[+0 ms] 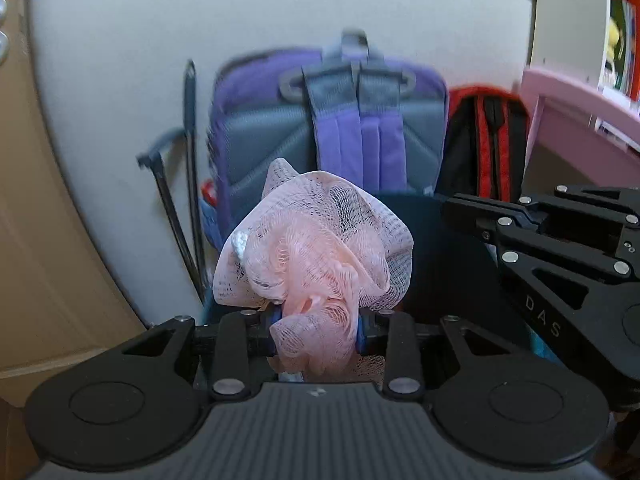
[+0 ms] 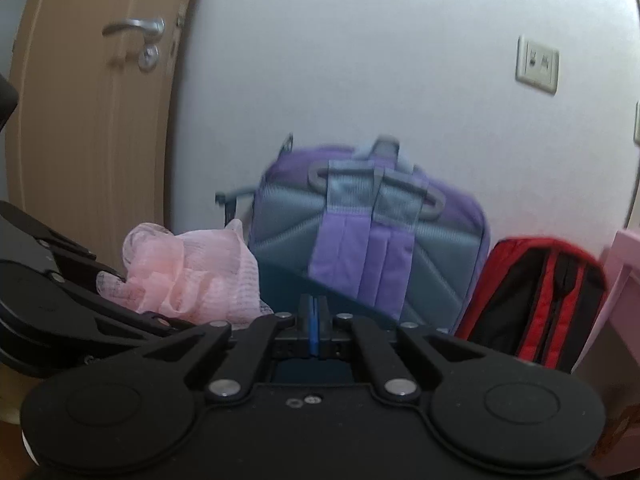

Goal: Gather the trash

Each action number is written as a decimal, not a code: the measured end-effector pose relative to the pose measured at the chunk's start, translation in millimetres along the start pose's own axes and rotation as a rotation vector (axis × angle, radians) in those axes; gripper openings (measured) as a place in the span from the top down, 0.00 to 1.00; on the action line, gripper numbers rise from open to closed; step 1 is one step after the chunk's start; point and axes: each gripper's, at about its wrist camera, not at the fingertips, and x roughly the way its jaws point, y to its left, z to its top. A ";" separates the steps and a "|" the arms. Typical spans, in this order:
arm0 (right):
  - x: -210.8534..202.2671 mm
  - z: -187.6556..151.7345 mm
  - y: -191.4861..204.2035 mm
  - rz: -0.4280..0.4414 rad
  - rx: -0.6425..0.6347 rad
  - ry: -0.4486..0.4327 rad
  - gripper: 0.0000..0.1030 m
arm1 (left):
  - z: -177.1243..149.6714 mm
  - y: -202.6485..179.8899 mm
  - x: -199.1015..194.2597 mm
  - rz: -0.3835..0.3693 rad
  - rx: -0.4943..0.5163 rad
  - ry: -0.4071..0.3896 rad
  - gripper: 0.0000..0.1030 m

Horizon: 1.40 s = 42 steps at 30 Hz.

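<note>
Level, left gripper [image 1: 316, 330] clamps pink mesh pouf [image 1: 316, 248]; right gripper [image 2: 315, 330] (beside it) closed, empty.

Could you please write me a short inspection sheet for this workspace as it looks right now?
Surface: nothing seen; no table or floor in view.
Job's things: pink mesh bath sponge, bunched, held in the air.
Clutter: purple and grey backpack and red and black backpack side by side at the wall; dark folded frame left of them.
Grippers: left gripper shut on the sponge; right gripper shut, empty.
Cables: nothing seen.
Surroundings: white wall, wall socket, brown door with metal handle, pink furniture.
</note>
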 end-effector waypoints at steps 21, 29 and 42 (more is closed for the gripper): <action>-32.6 -16.4 -23.1 0.061 0.113 0.053 0.69 | -9.5 -10.0 3.7 -0.017 -0.034 0.051 0.36; -85.0 -6.3 -13.1 0.087 0.128 0.030 0.65 | -19.2 -12.7 -56.7 -0.014 -0.034 0.013 0.35; -179.4 -5.2 30.3 0.150 0.091 0.006 0.62 | -66.8 -19.7 -163.1 -0.023 -0.006 -0.034 0.28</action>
